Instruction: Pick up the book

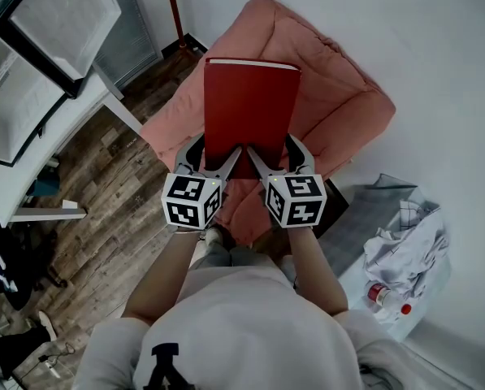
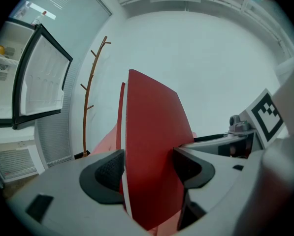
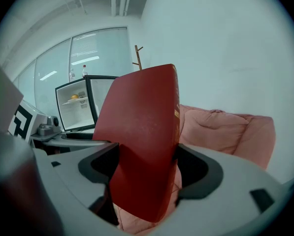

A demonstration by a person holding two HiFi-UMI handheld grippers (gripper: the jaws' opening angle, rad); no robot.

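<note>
Two grippers share the red book (image 1: 251, 104), each with its jaws pressed onto the covers at the near edge: the left gripper (image 1: 216, 156) at the 7 o'clock corner, the right gripper (image 1: 274, 156) at 5 o'clock. The closed book reaches toward 12 o'clock, seen against the pink cushion (image 1: 348, 108).

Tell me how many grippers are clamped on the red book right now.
2. The left gripper grips the book at the left of its near edge, and the right gripper grips it at the right of that edge. Each gripper's jaws are shut on the covers.
</note>
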